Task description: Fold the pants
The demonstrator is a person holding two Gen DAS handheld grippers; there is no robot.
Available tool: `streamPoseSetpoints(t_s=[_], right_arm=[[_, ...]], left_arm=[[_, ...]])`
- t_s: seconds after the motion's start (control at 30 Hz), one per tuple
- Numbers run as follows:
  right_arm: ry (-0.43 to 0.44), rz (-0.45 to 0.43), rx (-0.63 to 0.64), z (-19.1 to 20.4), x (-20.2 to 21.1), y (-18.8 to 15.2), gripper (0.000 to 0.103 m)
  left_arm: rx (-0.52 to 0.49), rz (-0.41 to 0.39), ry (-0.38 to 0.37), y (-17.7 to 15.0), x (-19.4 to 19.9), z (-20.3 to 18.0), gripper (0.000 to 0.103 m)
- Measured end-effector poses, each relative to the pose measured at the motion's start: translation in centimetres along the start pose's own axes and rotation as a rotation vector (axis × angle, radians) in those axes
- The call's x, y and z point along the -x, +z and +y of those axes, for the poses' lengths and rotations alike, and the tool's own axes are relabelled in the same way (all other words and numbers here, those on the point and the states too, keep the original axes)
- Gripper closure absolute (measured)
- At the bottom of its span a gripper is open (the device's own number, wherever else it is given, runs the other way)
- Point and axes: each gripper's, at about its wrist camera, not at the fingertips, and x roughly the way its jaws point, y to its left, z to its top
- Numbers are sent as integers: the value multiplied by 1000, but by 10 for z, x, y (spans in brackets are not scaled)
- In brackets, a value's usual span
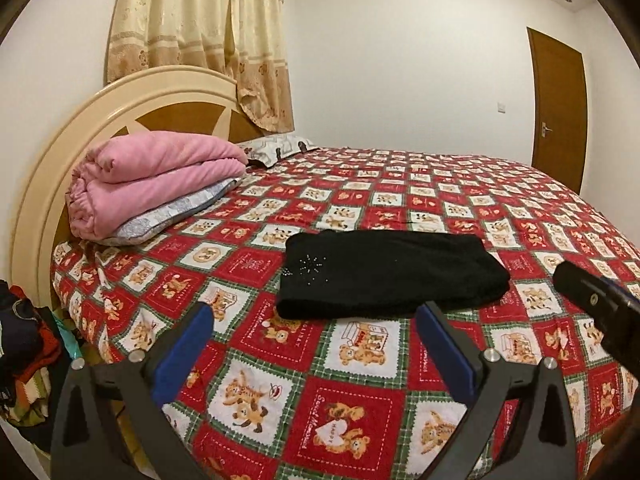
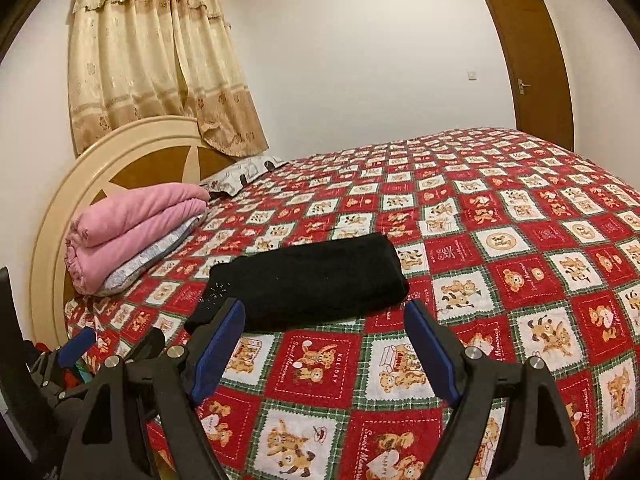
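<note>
The black pants (image 1: 392,272) lie folded into a thick rectangle on the red bear-print bedspread (image 1: 360,364); a small sparkle pattern shows near their left end. My left gripper (image 1: 316,314) hovers just in front of their near edge, blue pads spread wide, nothing between them. In the right wrist view the pants (image 2: 308,280) sit just beyond my right gripper (image 2: 325,310), also open and empty. The right gripper (image 1: 592,304) shows at the left view's right edge. The left gripper (image 2: 80,340) shows at the lower left of the right wrist view.
A folded pink blanket (image 1: 152,176) rests on a grey pillow (image 1: 172,212) against the cream headboard (image 1: 52,152). A pile of clothes (image 1: 20,340) sits off the bed's left side. The bedspread (image 2: 520,240) stretches right toward a wooden door (image 2: 532,64).
</note>
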Motion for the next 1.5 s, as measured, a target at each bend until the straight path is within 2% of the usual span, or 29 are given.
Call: streamPoseSetpoints(t_s=[0.5,1.07,1.5], right_arm=[[7,-51,1,3,29,1,20],[-13,-93,-13,2,48,3,20],[-30,-94,-23,0,55,1,20]], left_arm=[[-41,-49,5,-2,28,-10,0],[-28,-64,-4,1,39,-11,0],[-21,-86,-4,2,48,-7,0]])
